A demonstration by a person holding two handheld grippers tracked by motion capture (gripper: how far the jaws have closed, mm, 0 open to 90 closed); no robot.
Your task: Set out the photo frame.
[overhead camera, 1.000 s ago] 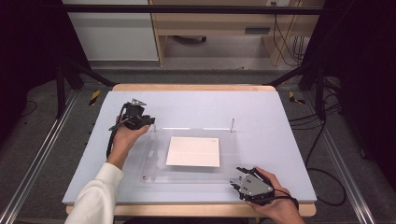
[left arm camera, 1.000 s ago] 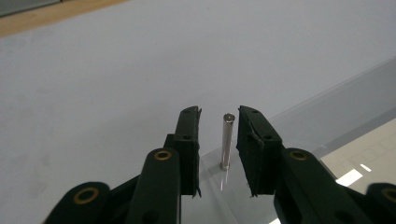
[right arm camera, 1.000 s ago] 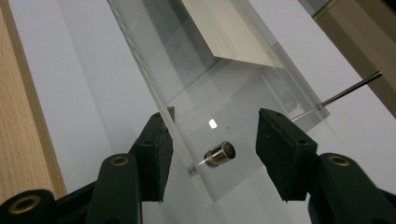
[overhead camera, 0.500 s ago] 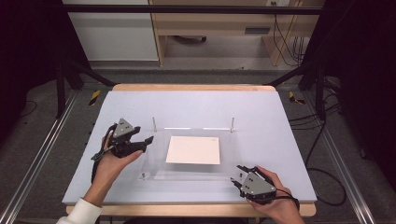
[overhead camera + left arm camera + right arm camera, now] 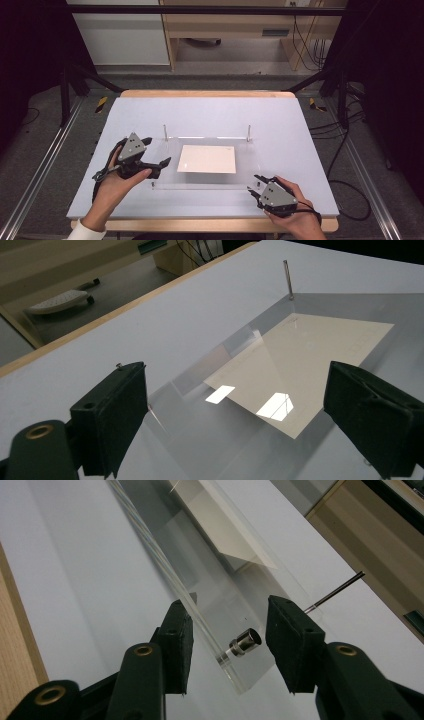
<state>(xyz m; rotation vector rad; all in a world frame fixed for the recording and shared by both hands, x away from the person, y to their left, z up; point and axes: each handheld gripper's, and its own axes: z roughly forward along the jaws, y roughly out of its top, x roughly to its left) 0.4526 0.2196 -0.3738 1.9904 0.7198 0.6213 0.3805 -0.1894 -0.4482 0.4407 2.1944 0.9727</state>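
A clear acrylic plate [image 5: 250, 165] lies flat mid-table with a white sheet [image 5: 207, 159] at its middle. Two thin metal pins [image 5: 164, 131] [image 5: 248, 131] stand at its back corners. My left gripper [image 5: 157, 151] hovers at the plate's left edge, jaws wide open and holding nothing. In the left gripper view the plate [image 5: 215, 440] and sheet [image 5: 300, 360] lie ahead between the jaws of that gripper [image 5: 240, 425]. My right gripper [image 5: 253, 185] is open at the plate's front right corner. Its jaws straddle that corner [image 5: 200, 615] and a small metal stud [image 5: 245, 641] there, with gaps on both sides.
The table [image 5: 200, 112] has a wooden front edge [image 5: 200, 225] close to both hands. Black frame posts [image 5: 65, 95] stand at the left and right. Cables [image 5: 345, 185] trail on the floor at the right, beyond the table.
My left gripper has come from the back left of the table toward the person, down to the plate's left edge. The right gripper has stayed at the front right corner.
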